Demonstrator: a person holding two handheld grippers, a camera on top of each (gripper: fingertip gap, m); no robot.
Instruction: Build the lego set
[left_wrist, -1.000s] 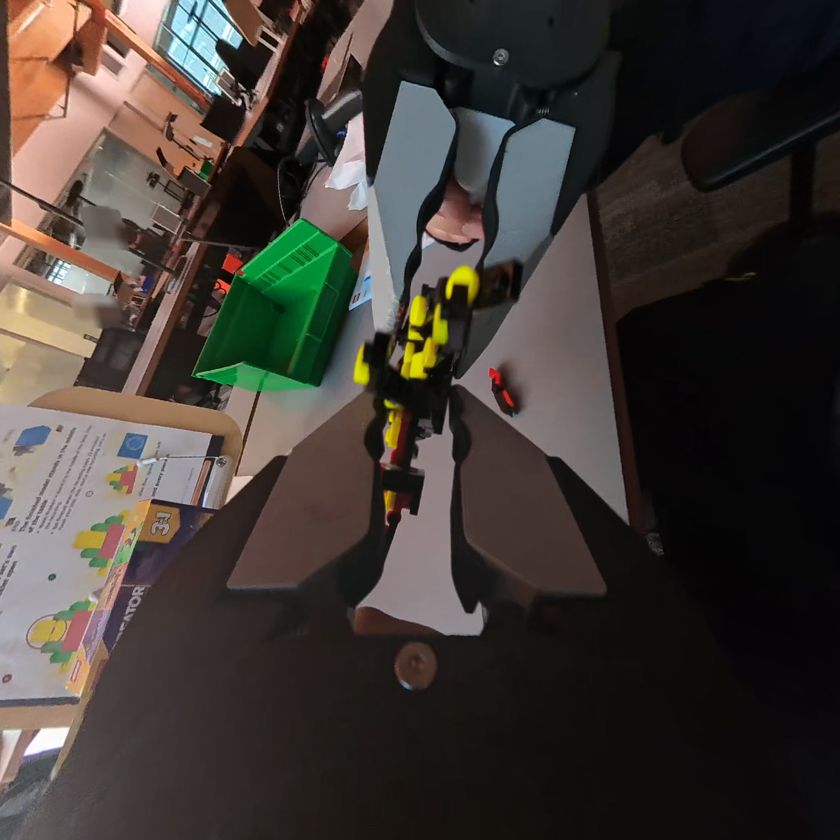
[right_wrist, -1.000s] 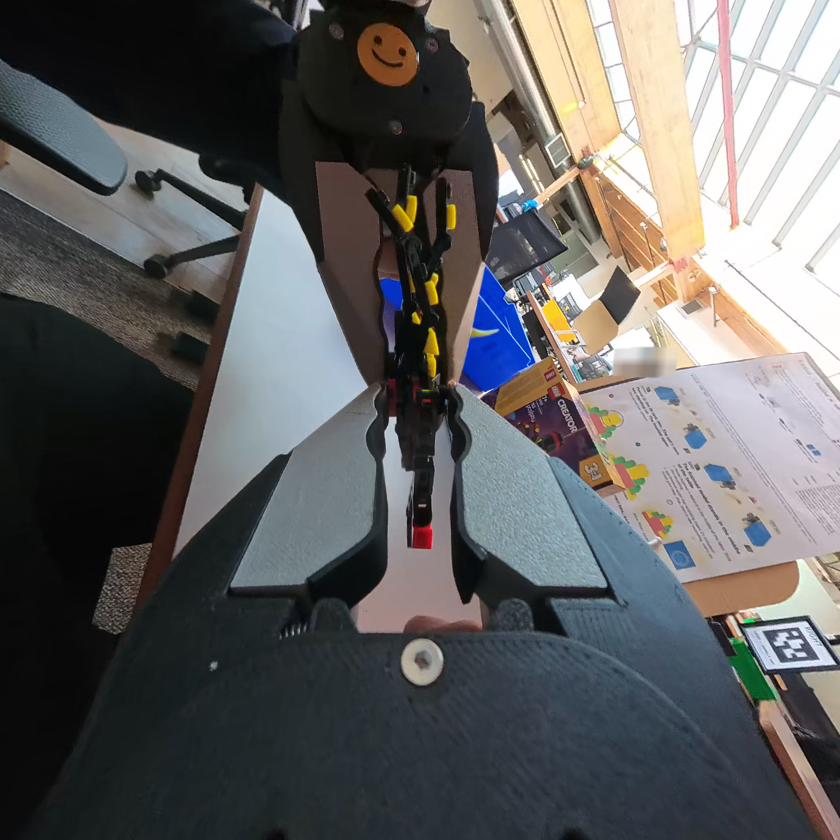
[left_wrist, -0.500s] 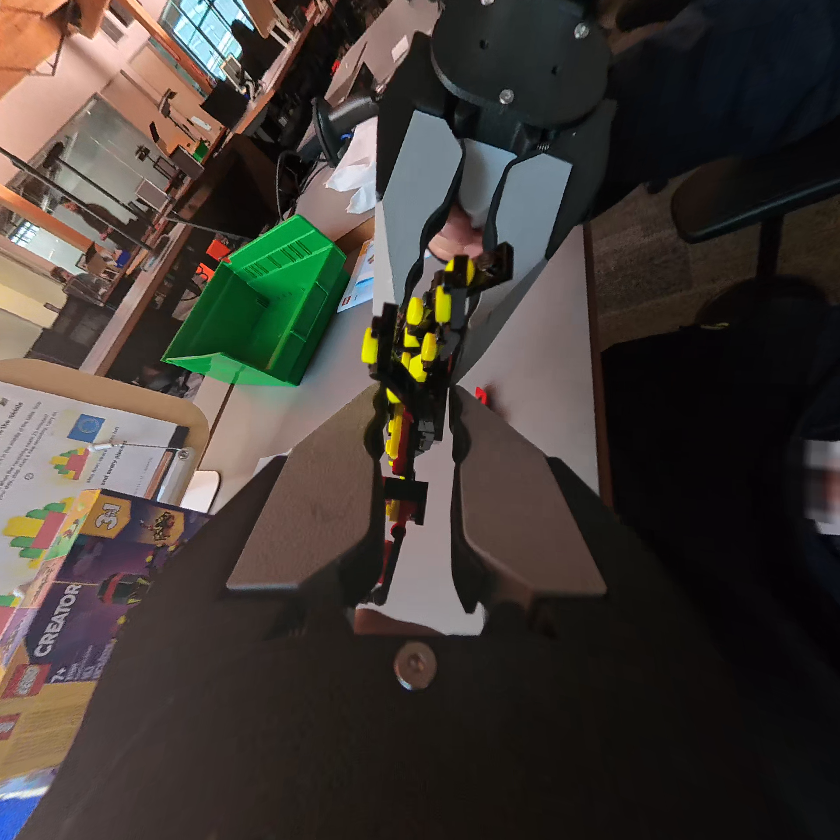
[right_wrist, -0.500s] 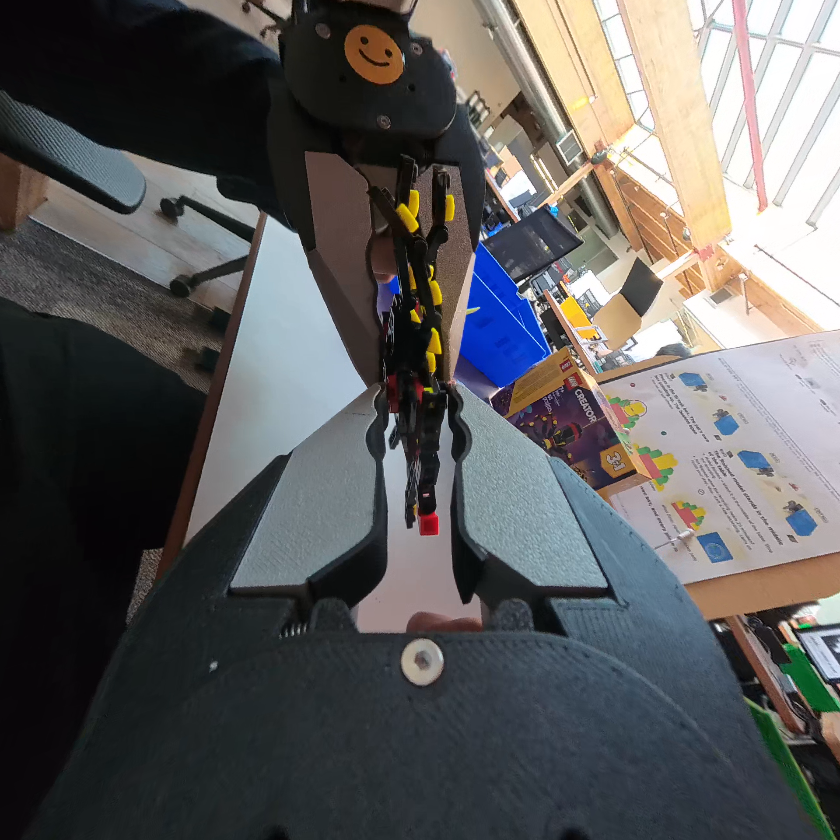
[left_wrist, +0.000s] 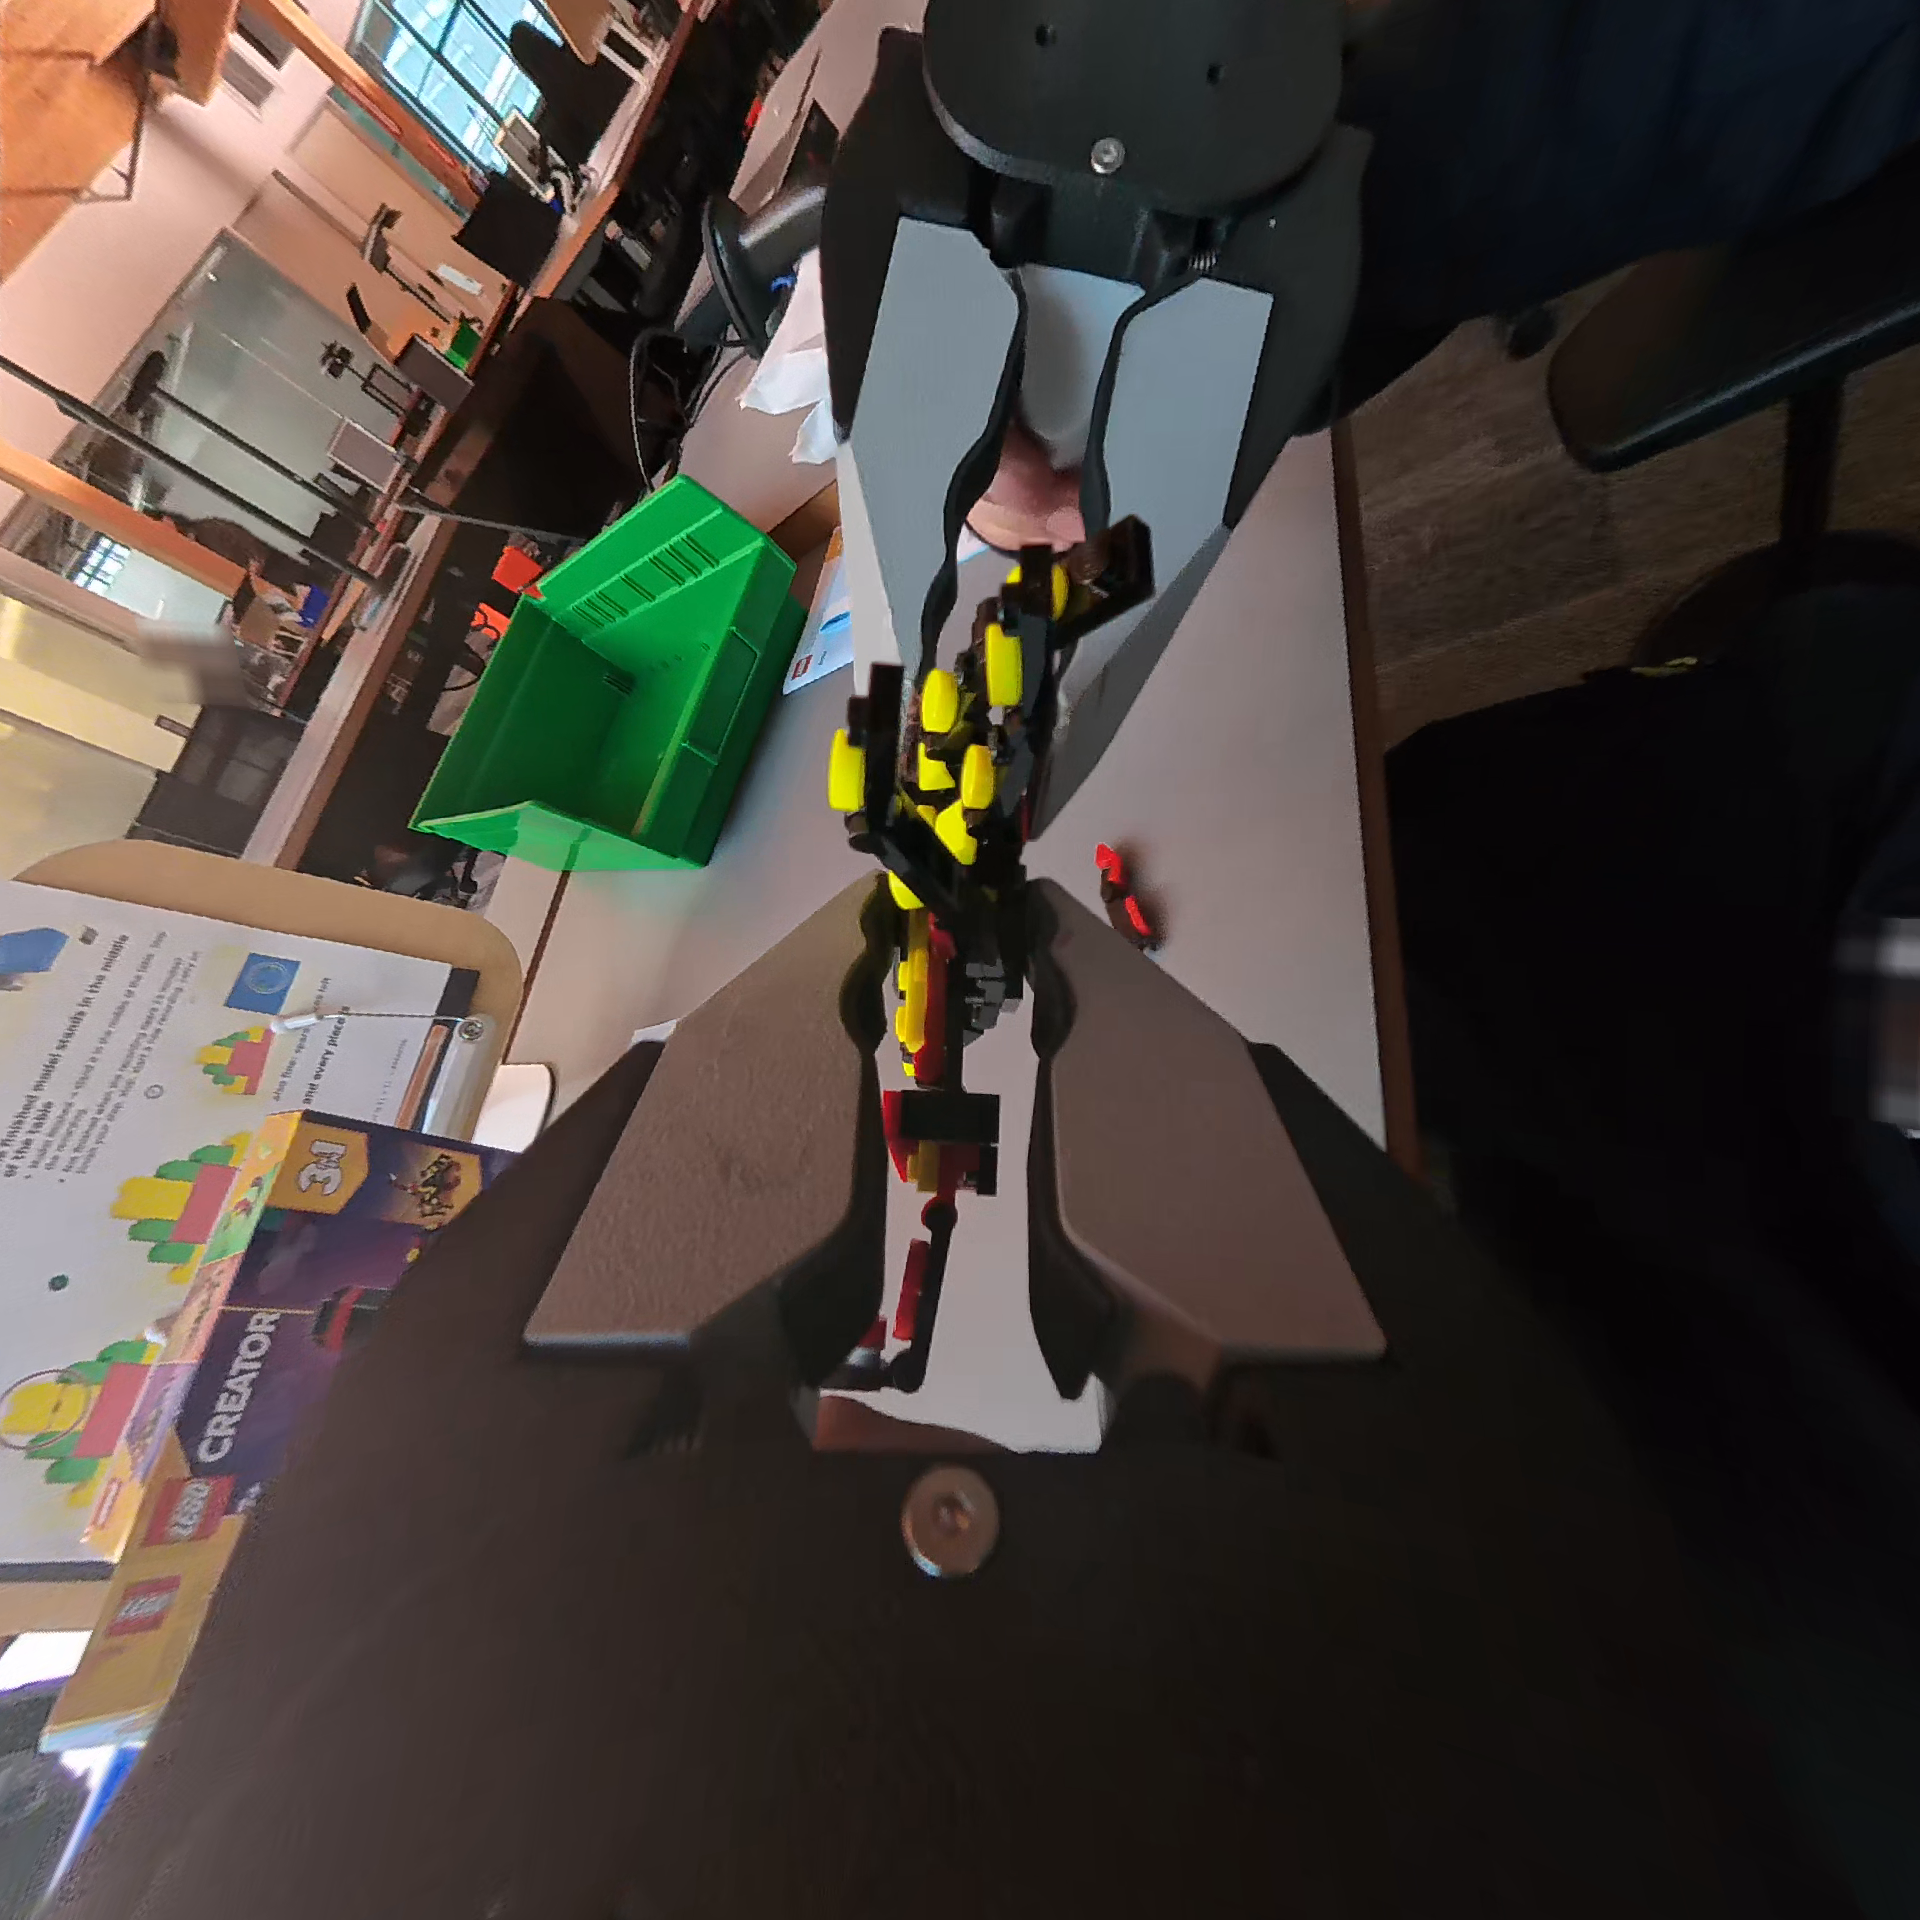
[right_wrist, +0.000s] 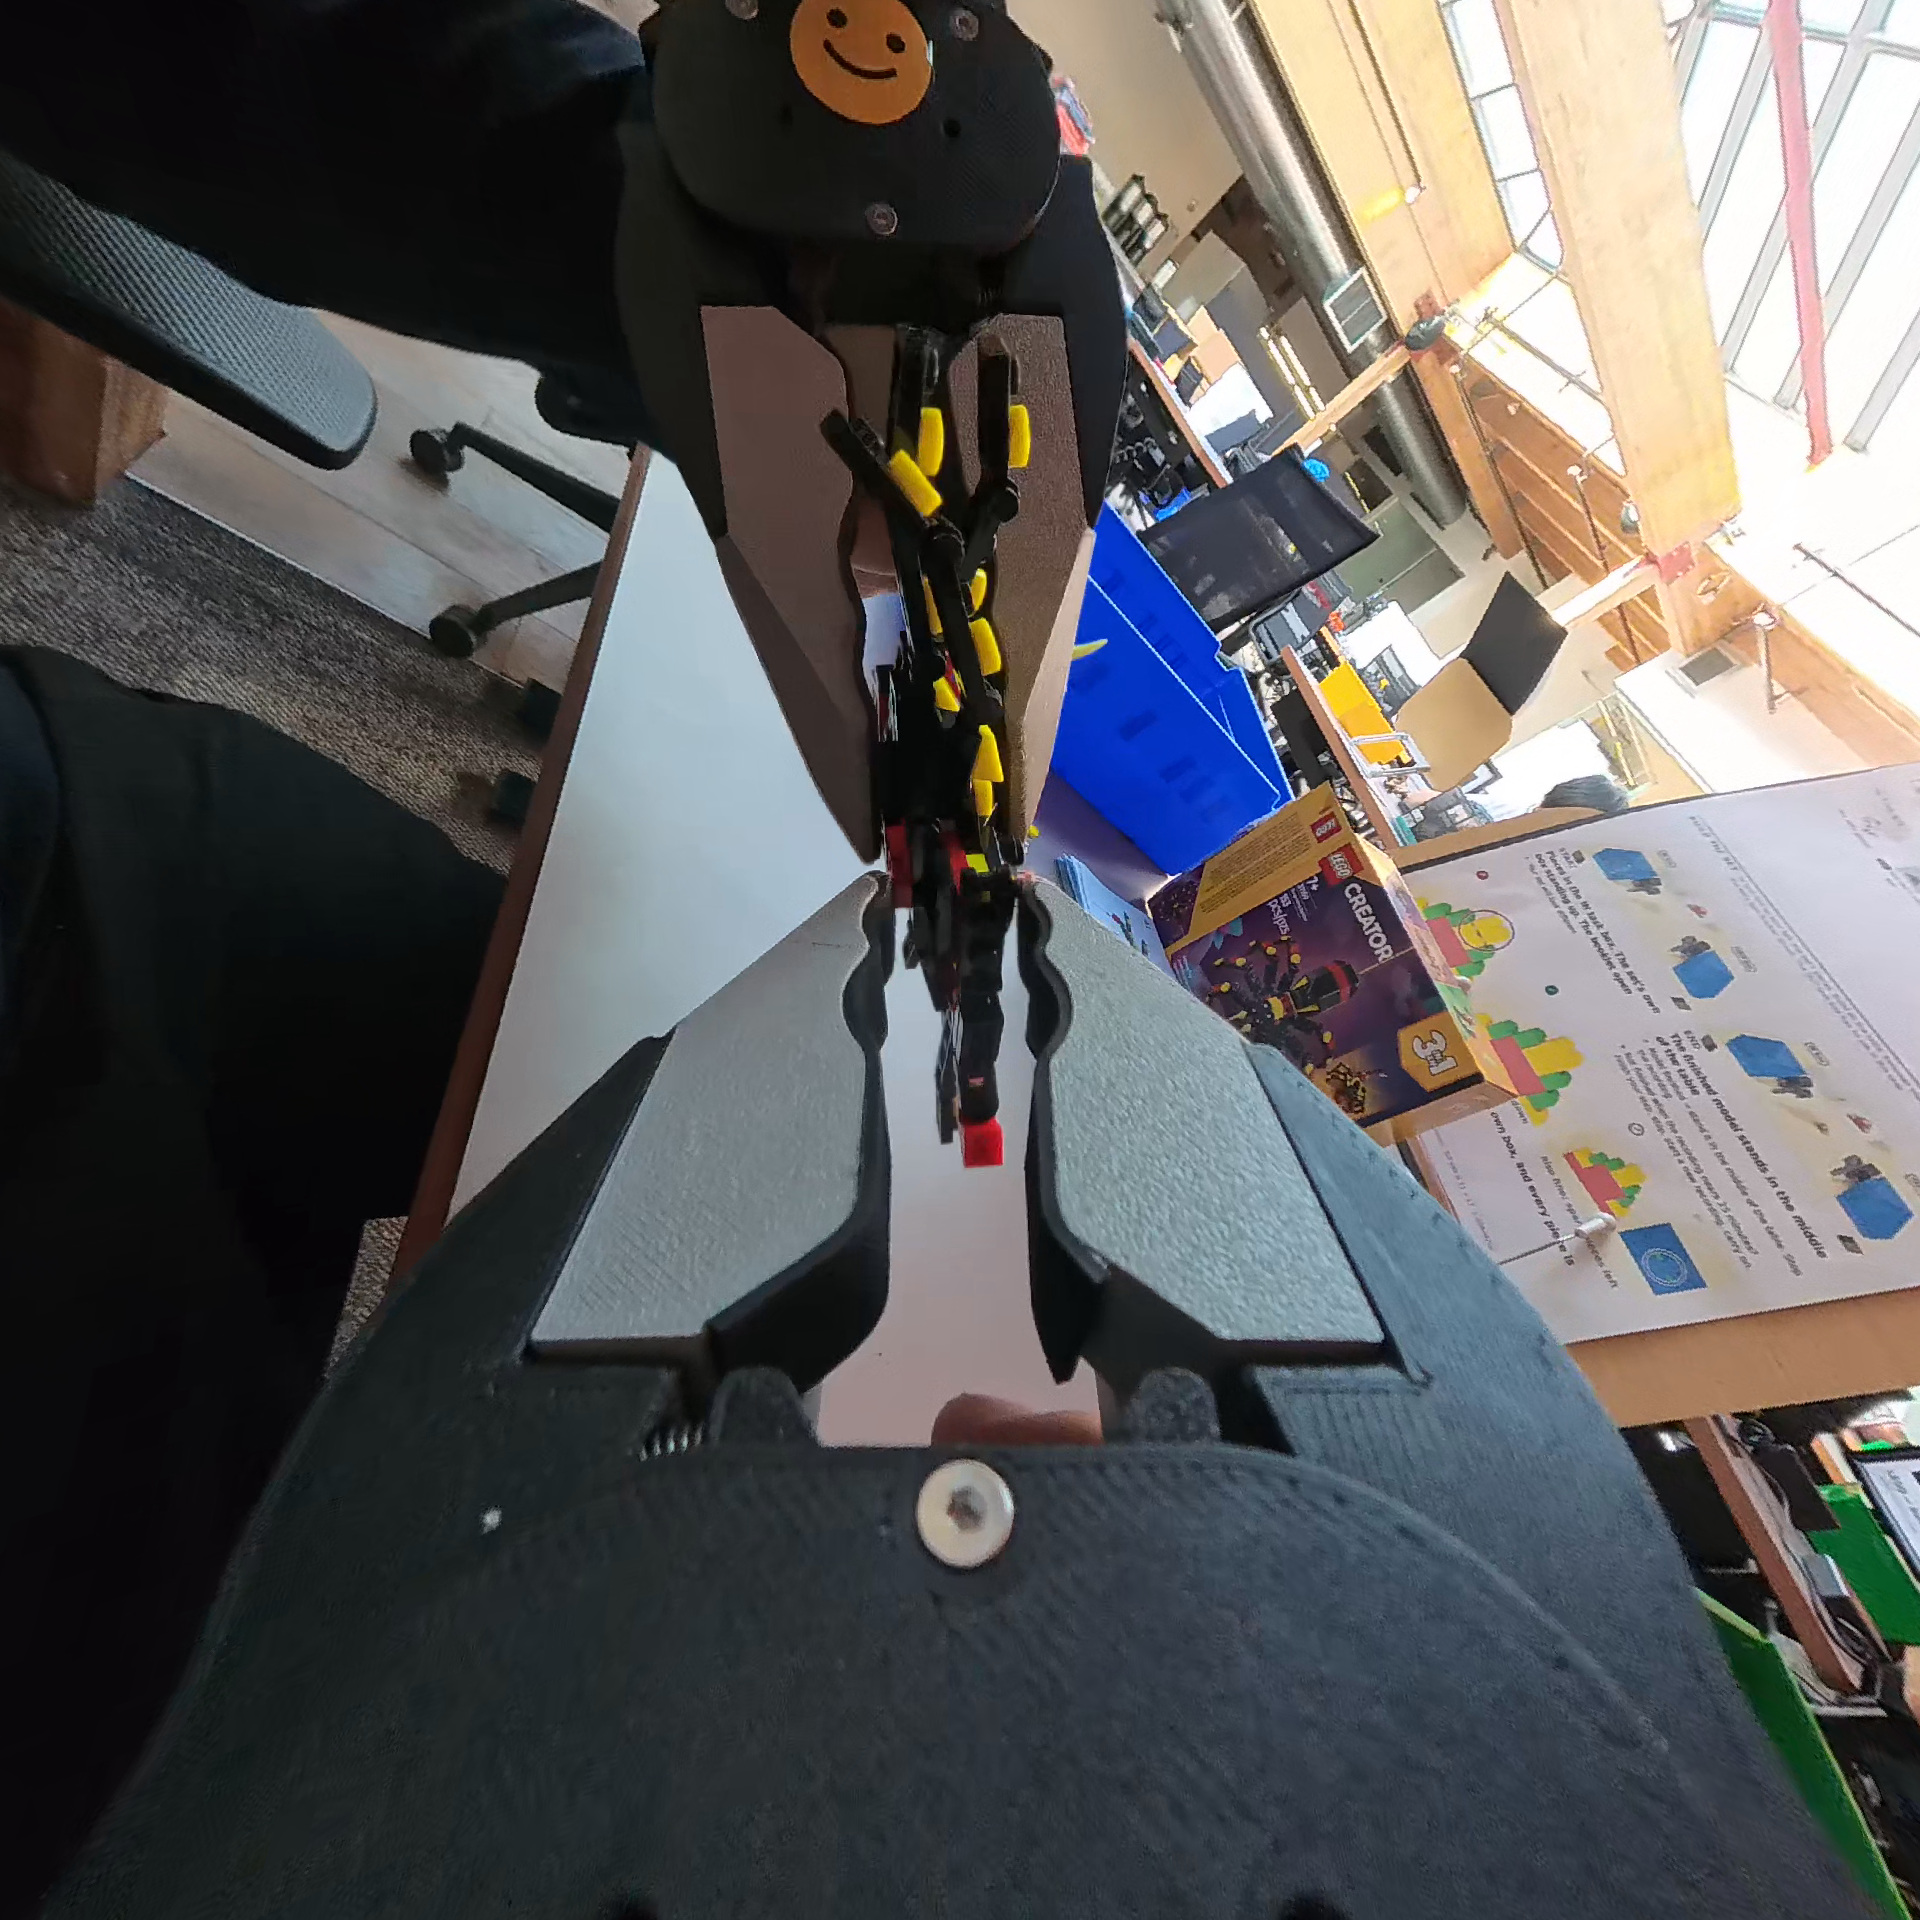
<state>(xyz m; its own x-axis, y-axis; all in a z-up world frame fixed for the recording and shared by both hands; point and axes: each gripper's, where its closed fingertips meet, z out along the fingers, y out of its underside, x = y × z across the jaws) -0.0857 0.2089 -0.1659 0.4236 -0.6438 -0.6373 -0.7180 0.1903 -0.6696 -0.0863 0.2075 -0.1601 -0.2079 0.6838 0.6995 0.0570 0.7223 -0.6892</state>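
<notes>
Overhead of a narrow white table (left_wrist: 1268, 727), both tongs meet tip to tip, holding one lego model (left_wrist: 951, 831) in the air between them. Its wooden-trimmed edge on the right of the left wrist view borders carpet and an office chair (right_wrist: 197, 343), so room that way is slim. To the left, a green bin (left_wrist: 613, 717) stands on the table; nearer, a purple and yellow set box (left_wrist: 239, 1382) leans against an instruction sheet (left_wrist: 114, 1091). A blue bin (right_wrist: 1153, 727) sits behind the box in the right wrist view. A small red and black loose piece (left_wrist: 1122, 894) lies on the table just right of the model.

The left gripper (left_wrist: 951, 935) is clamped on the model's near end, its brown fingers pinching the body at their tips. The right gripper (right_wrist: 951, 894) is likewise closed on the model, grey fingers squeezing the opposite end.

The model is thin and long: black jointed limbs dotted with yellow rounded pieces, a red and yellow core, and a tail ending in a small red cube (right_wrist: 980, 1143) lying between the right gripper's fingers.
</notes>
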